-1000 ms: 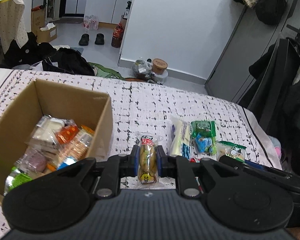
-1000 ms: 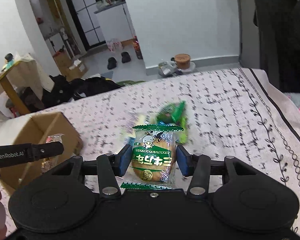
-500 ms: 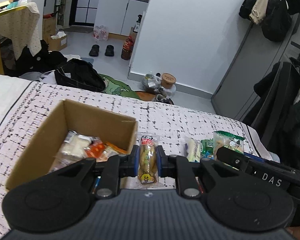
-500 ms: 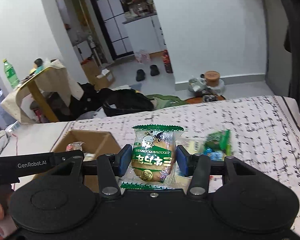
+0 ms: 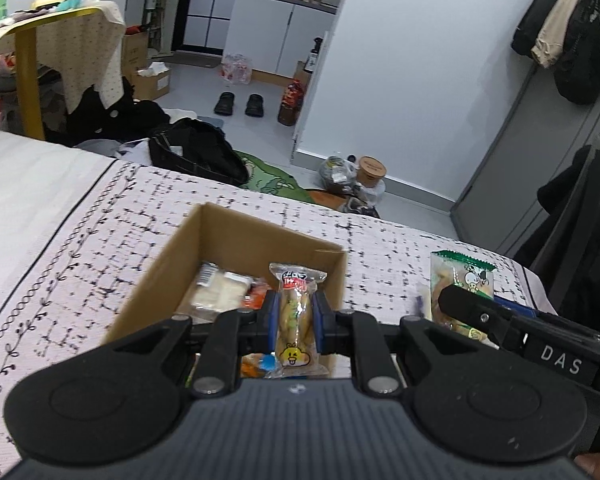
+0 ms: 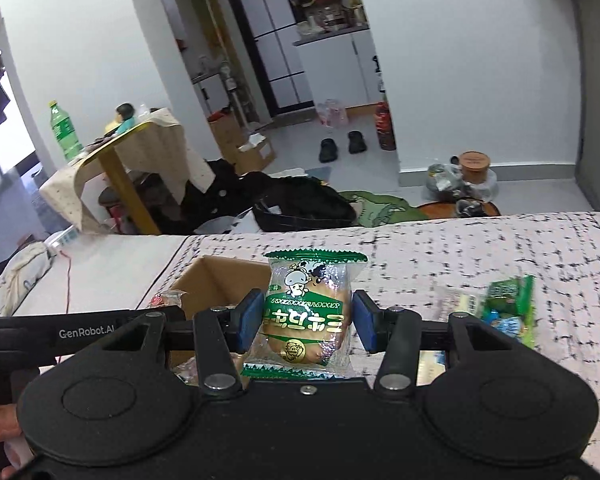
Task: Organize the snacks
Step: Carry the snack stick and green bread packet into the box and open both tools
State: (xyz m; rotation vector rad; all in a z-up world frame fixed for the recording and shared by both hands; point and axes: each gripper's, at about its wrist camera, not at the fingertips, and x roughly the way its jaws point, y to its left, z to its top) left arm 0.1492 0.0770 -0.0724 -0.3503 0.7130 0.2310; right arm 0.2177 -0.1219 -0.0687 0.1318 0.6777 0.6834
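Observation:
My left gripper (image 5: 294,322) is shut on a slim clear-wrapped bread stick snack (image 5: 295,312) with a red label and a yellow cartoon face. It hangs above the open cardboard box (image 5: 172,256), which holds several wrapped snacks (image 5: 220,288). My right gripper (image 6: 306,320) is shut on a green and clear bread packet (image 6: 306,312) printed with a cartoon cow. That packet (image 5: 460,280) also shows at the right of the left wrist view. The box (image 6: 212,280) lies ahead and to the left of the right gripper.
A white bedspread (image 5: 80,248) with a black grid pattern carries the box. Loose green and clear snack packs (image 6: 504,308) lie on it to the right. Beyond the bed edge are black bags (image 5: 196,156), slippers (image 5: 242,104) and a yellow-legged table (image 6: 116,168).
Both grippers rose and swung left toward the box, each keeping its snack. The box now sits straight ahead of the left gripper, and the loose packs have slid to the right.

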